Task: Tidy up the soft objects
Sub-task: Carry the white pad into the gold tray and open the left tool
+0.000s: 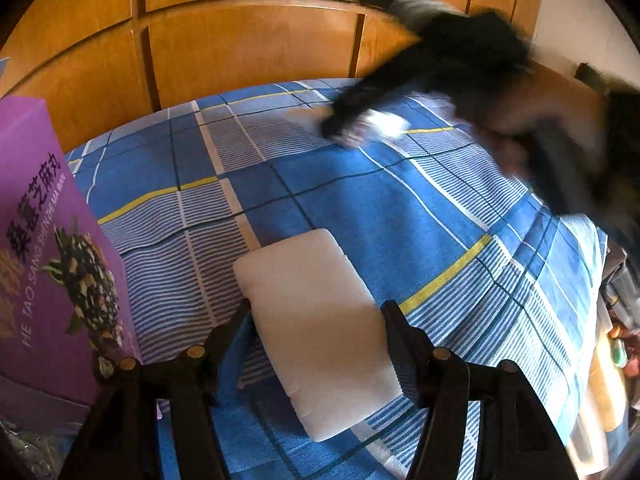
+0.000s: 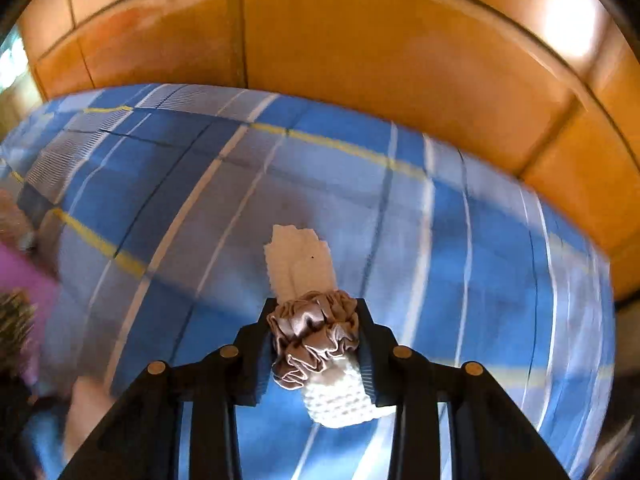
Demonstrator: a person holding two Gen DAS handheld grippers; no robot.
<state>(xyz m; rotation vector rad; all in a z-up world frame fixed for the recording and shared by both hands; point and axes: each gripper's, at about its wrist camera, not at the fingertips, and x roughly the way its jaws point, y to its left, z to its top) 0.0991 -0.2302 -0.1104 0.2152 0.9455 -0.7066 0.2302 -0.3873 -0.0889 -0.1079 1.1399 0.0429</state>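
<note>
A white foam block point(image 1: 320, 328) lies on the blue checked bedsheet point(image 1: 360, 200). My left gripper point(image 1: 316, 316) straddles it, both pads against its long sides, shut on it. In the right wrist view my right gripper point(image 2: 316, 344) is shut on a brown satin scrunchie point(image 2: 316, 332) bunched over a white knitted piece point(image 2: 336, 400). A cream end of that knit point(image 2: 298, 264) sticks out past the fingertips. In the left wrist view the right gripper point(image 1: 348, 124) shows far up the bed as a dark blur with something white point(image 1: 386, 124) in it.
A tall purple printed box point(image 1: 40, 260) stands close at the left, also seen as a purple blur point(image 2: 24, 280). Wooden panels point(image 1: 240, 40) rise behind the bed. A person's arm point(image 1: 540, 100) reaches in from the right. Small clutter point(image 1: 616, 344) sits past the bed's right edge.
</note>
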